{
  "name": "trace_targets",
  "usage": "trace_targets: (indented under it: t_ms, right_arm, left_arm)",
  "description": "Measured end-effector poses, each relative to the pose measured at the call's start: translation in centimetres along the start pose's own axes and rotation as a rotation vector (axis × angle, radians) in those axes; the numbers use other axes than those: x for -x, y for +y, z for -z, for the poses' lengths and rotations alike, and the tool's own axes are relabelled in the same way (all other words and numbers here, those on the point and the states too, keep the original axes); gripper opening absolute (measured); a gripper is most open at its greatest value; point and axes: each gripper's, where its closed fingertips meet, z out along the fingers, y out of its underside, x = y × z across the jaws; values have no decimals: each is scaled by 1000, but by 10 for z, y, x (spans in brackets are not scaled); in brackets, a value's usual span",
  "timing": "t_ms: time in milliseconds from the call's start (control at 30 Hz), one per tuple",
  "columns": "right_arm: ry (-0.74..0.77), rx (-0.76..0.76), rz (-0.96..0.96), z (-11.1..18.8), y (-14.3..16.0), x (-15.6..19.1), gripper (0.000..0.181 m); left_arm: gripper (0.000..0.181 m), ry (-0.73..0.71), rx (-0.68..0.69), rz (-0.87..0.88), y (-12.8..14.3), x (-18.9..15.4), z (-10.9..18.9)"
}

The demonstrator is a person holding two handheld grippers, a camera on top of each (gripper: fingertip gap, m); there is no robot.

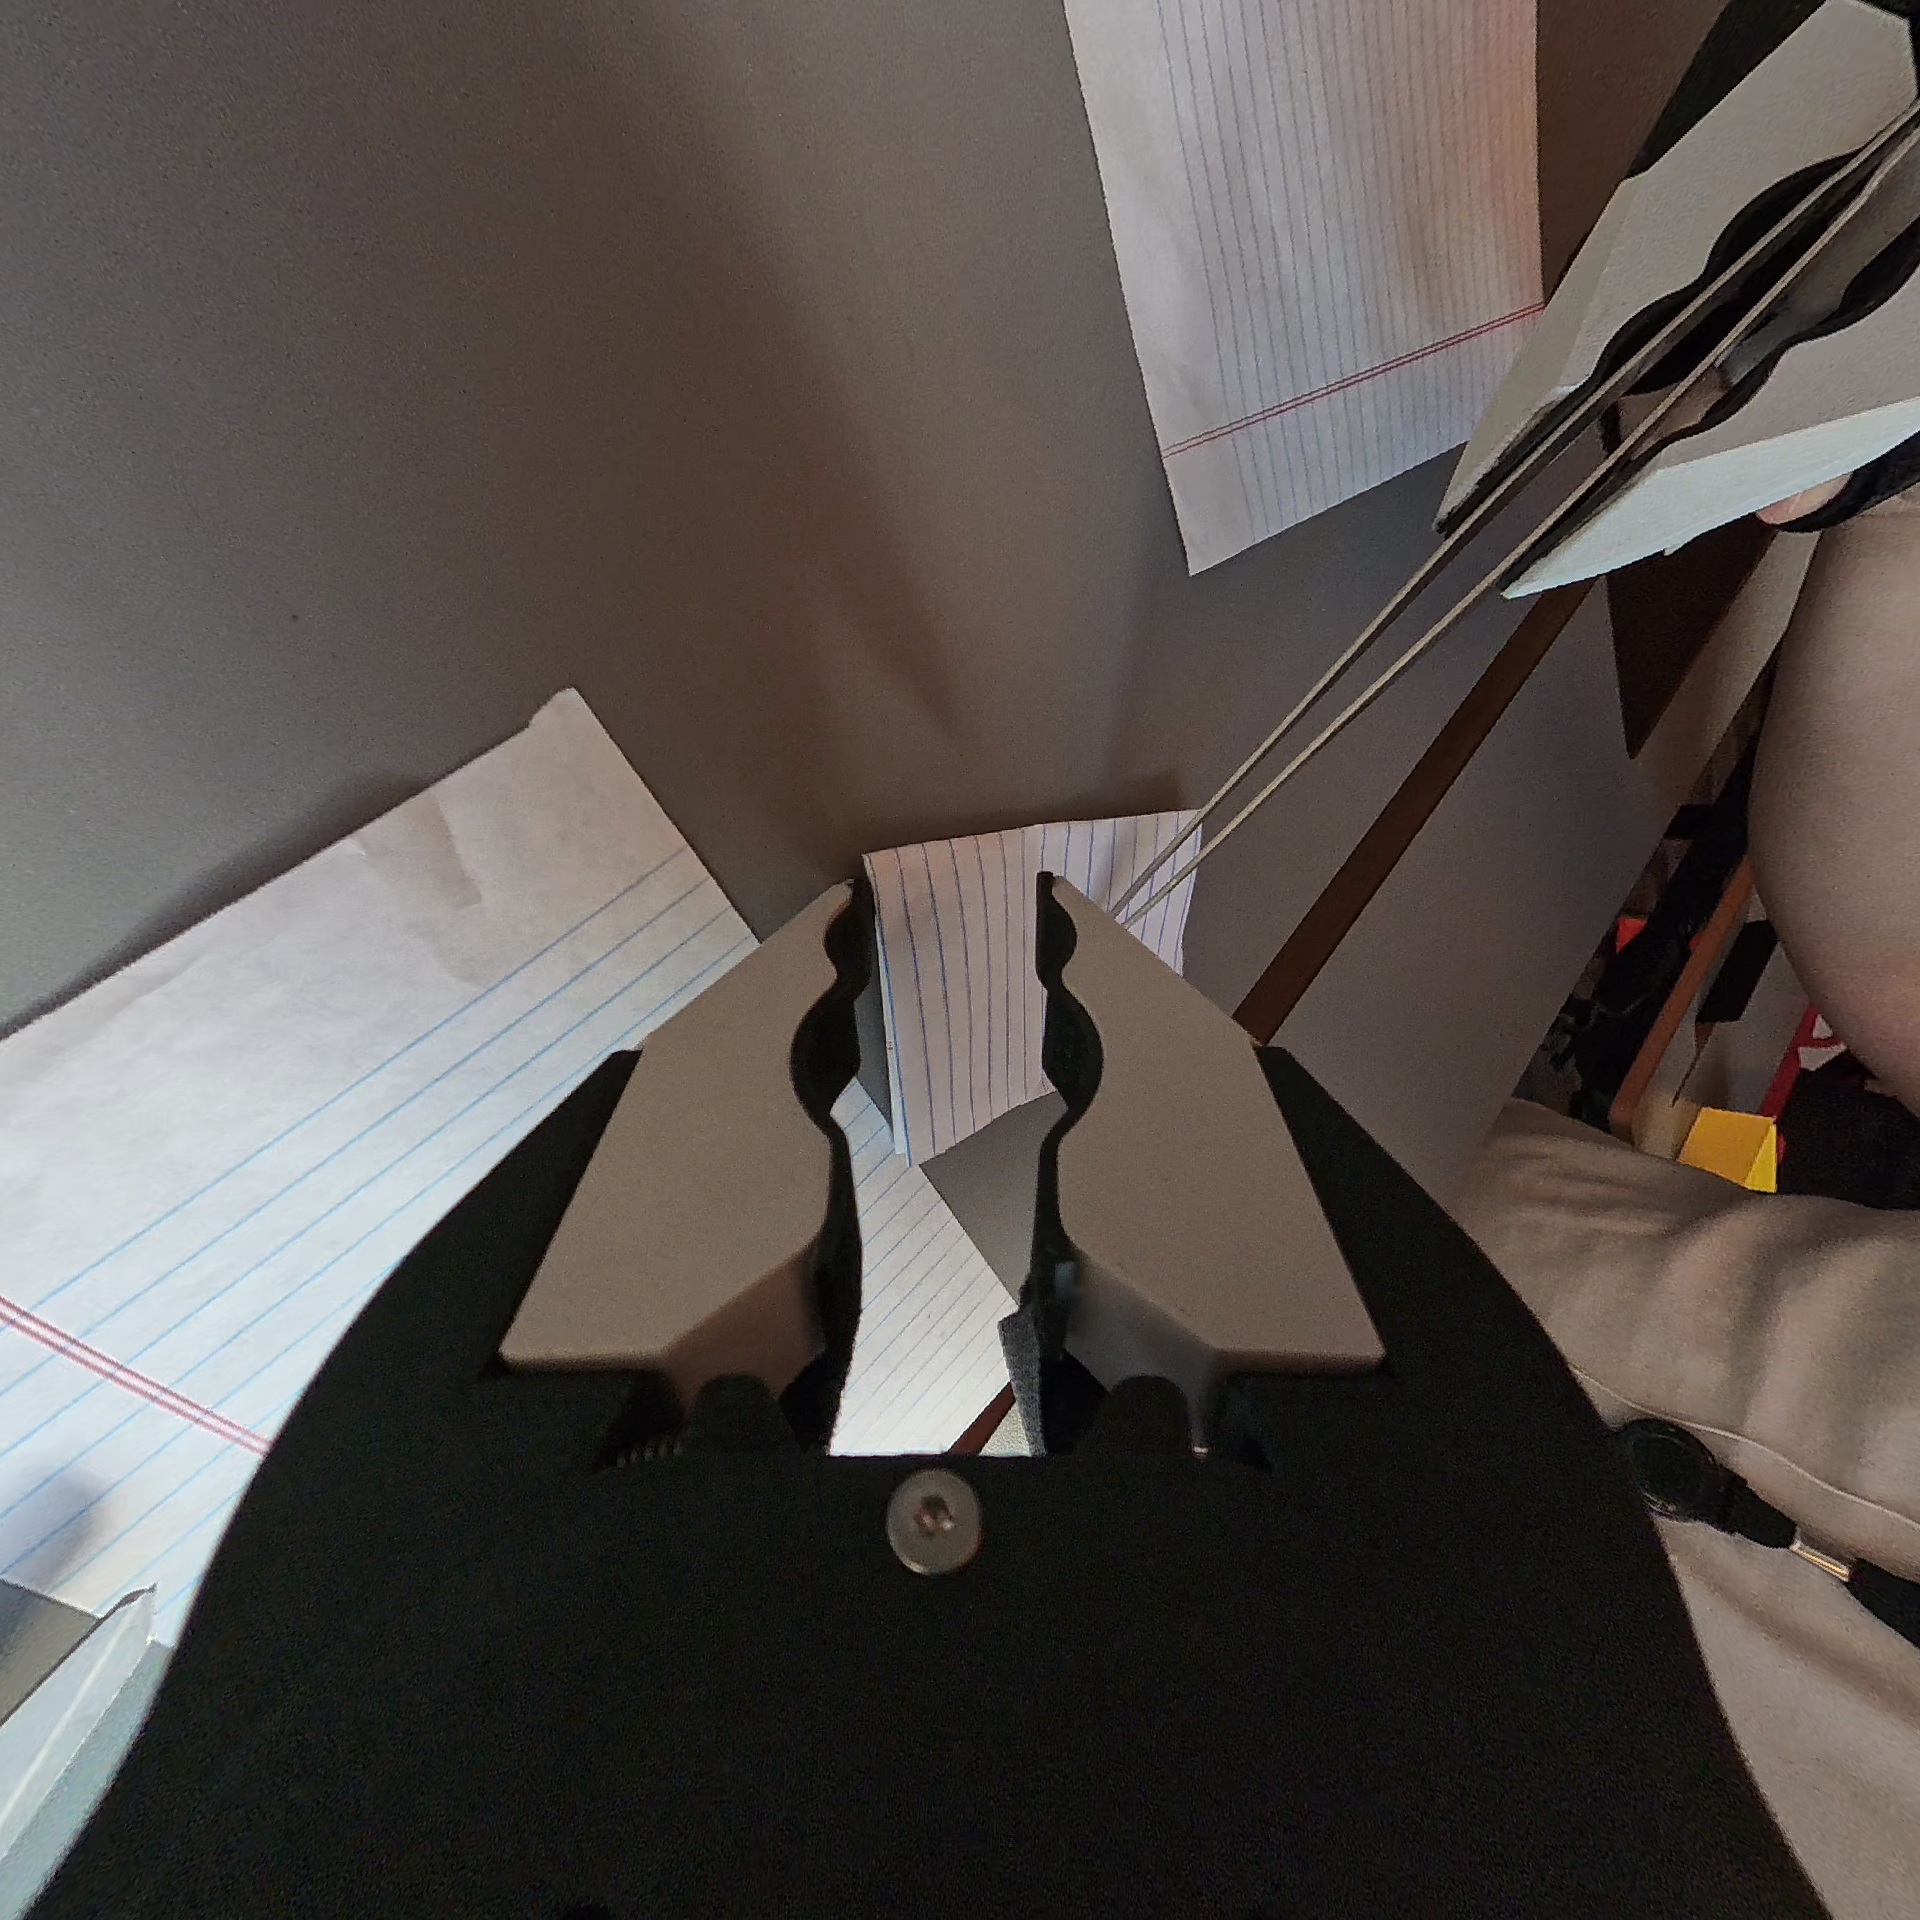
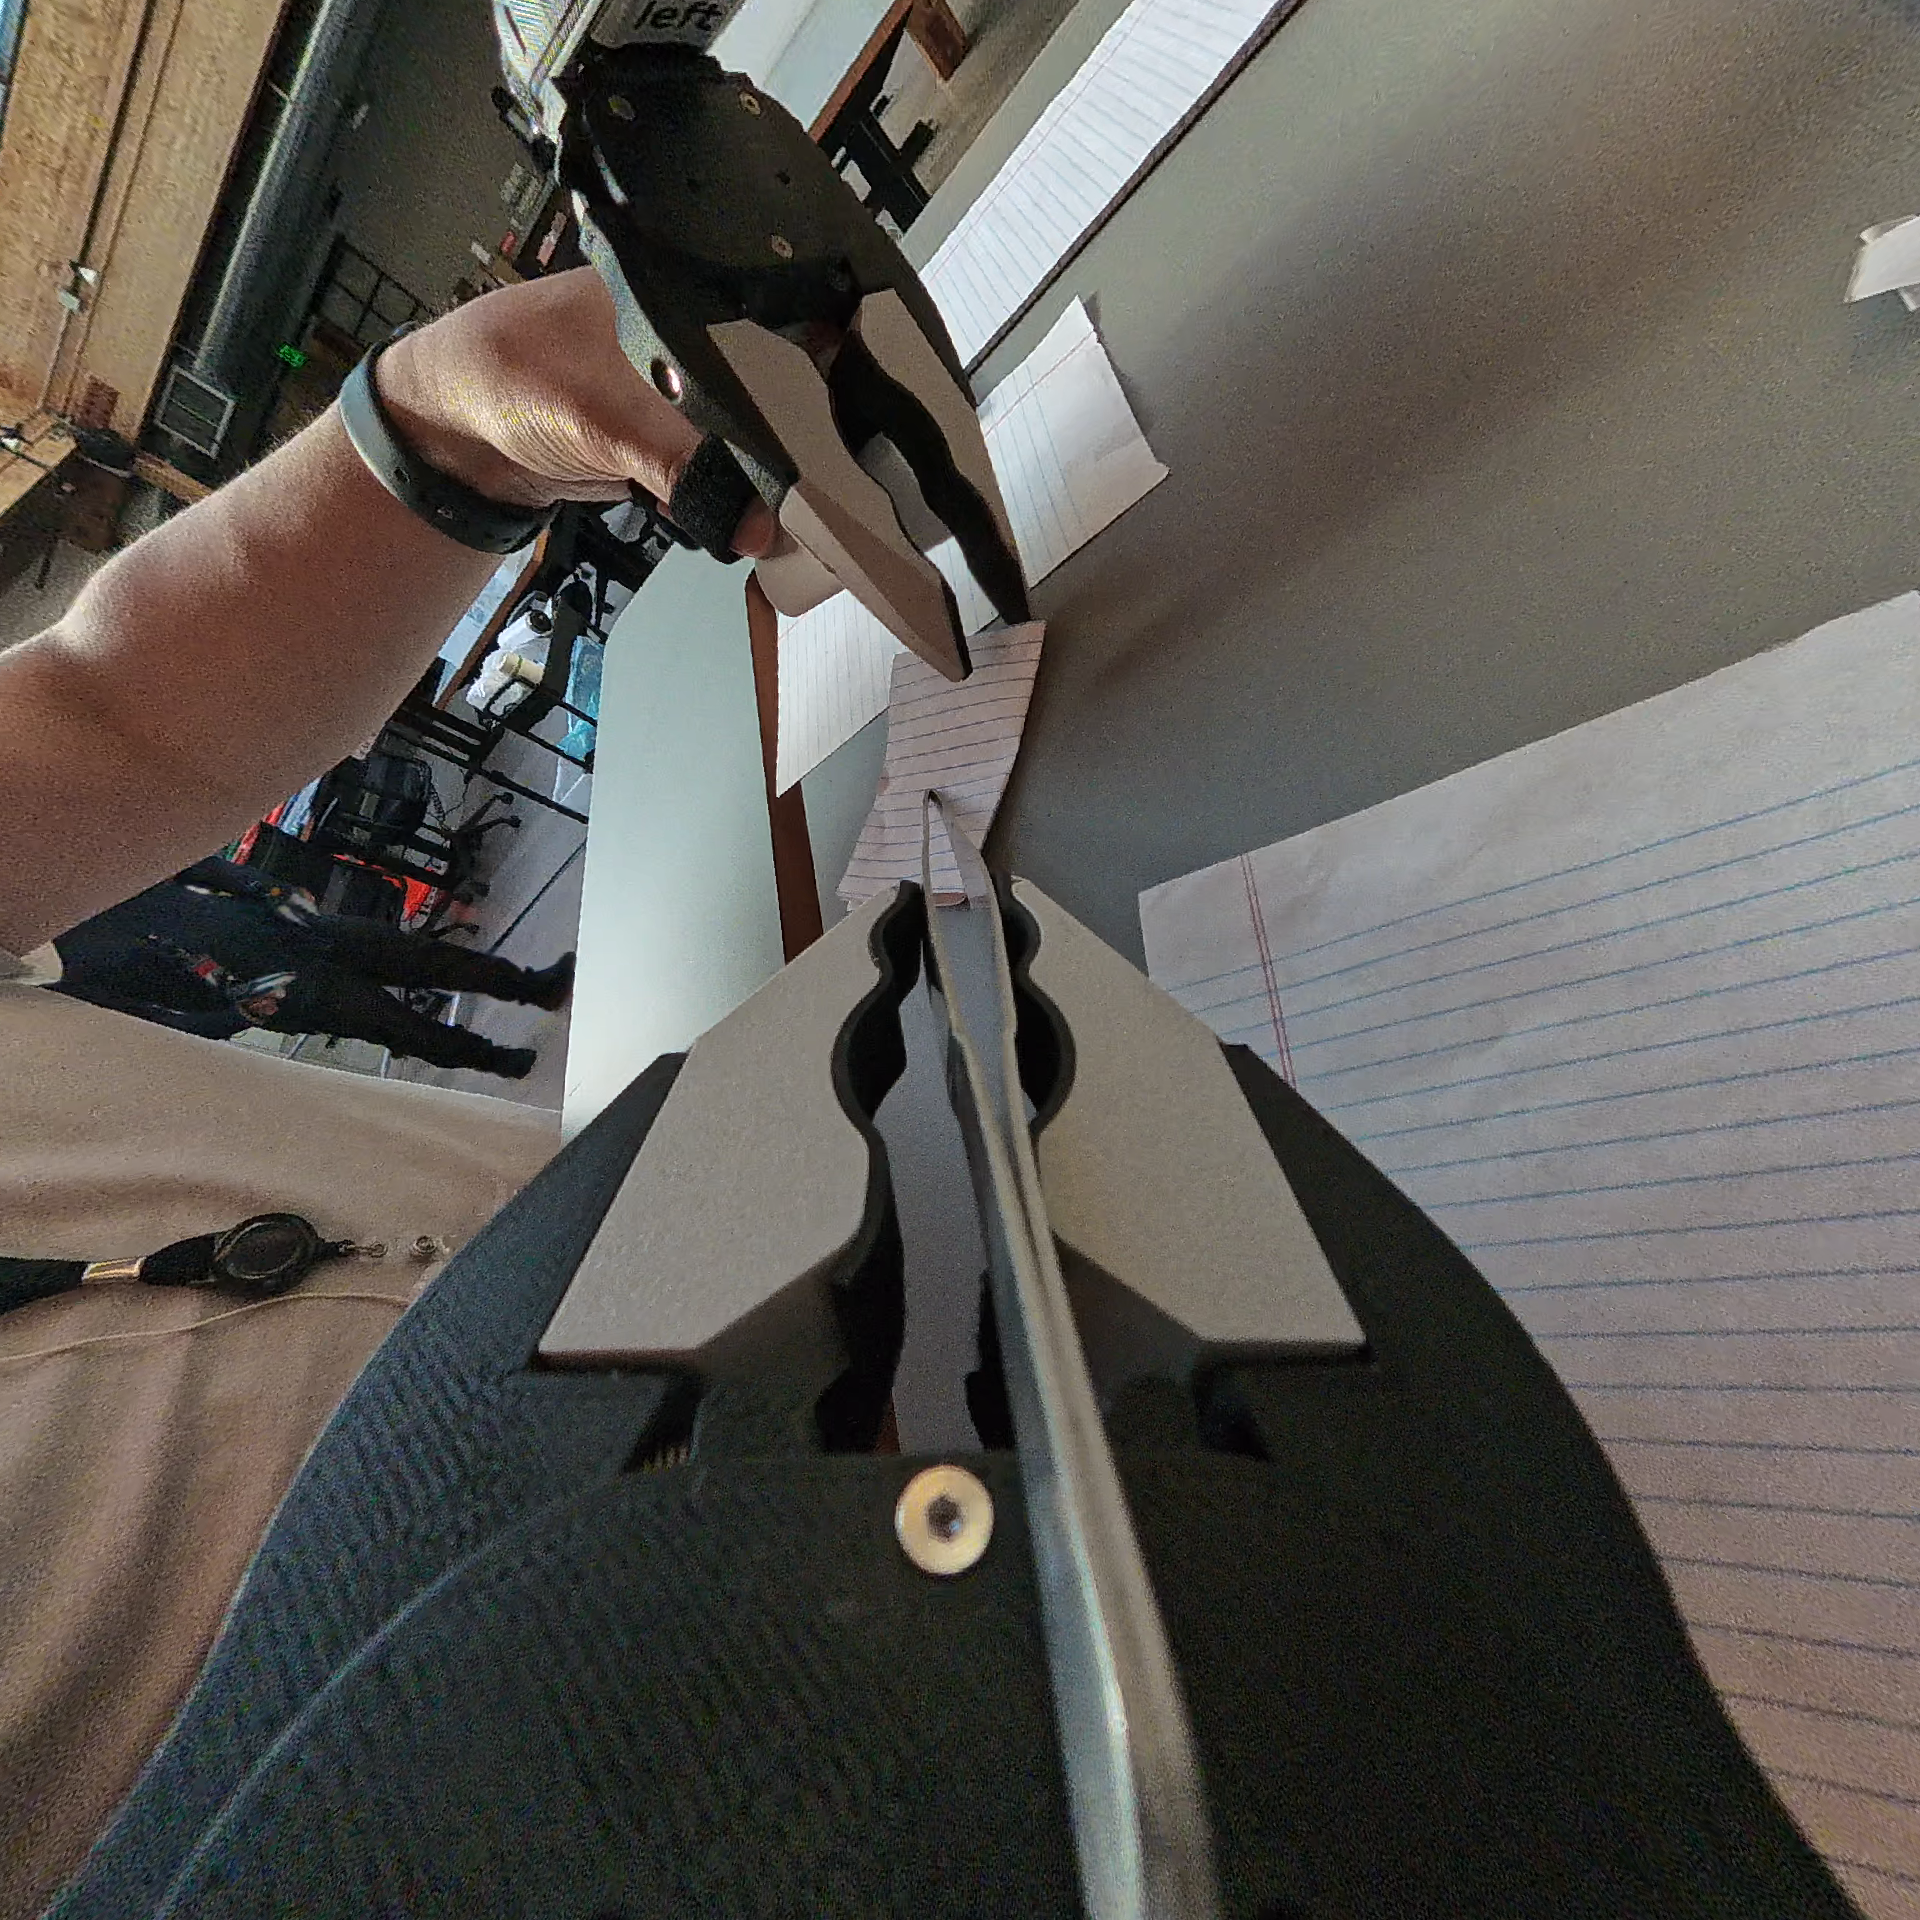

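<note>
A small folded piece of lined paper (image 1: 966,987) lies on the grey table near its edge. My left gripper (image 1: 951,894) is open, its fingertips down at the paper's near end with the paper showing in the gap. My right gripper (image 1: 1481,551) is shut on long metal tweezers (image 1: 1351,707), whose tips reach the paper's right side. In the right wrist view my right gripper (image 2: 961,894) holds the tweezers (image 2: 997,1143) with their tips on the small paper (image 2: 966,727). The left gripper (image 2: 987,639) stands at its far end, jaws apart.
Large lined sheets lie on the grey table (image 1: 520,416): one at the left (image 1: 312,1091), one at the back (image 1: 1320,260), one at the right (image 2: 1558,1039). The brown table edge (image 1: 1403,810) runs close by. A person's beige-shirted torso (image 2: 156,1195) is beside it.
</note>
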Motion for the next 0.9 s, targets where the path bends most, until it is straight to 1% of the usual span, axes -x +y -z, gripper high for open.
trace_targets:
  t_ms: [67,100,133,167,233,300,333,433,500,633,767,900]
  right_arm:
    - [3,-9,1,0,1,0,13]
    - [5,-14,6,1,2,1,13]
    - [7,-17,11,1,2,1,13]
    - [8,-20,15,2,3,1,13]
    - [10,-27,19,2,5,1,13]
    - [9,-34,20,3,5,1,13]
    - [7,-37,20,4,5,1,14]
    - [-25,-51,-27,4,-1,5,14]
    - [-9,-19,-29,1,-3,1,13]
    - [-38,4,-142,-2,-10,-9,12]
    - [-40,-37,-227,3,-9,-19,12]
    - [-23,-72,-218,7,-10,-19,12]
  left_arm:
    - [29,49,-30,-2,-1,-7,1]
    - [19,103,-49,-4,-1,-16,2]
    - [16,157,-66,-6,0,-25,3]
    - [13,178,-71,-16,2,-29,2]
    - [11,117,-42,-74,12,-22,-5]
    - [3,44,-9,-134,19,-14,-11]
    - [0,16,-13,-166,20,-13,-12]
    - [0,-79,-10,-301,19,-14,-12]
    - [0,-135,26,-398,19,-14,-12]
    - [0,-201,94,-530,16,-14,-12]
    - [0,-262,102,-626,11,-15,-9]
    - [0,-366,123,-752,9,-14,-6]
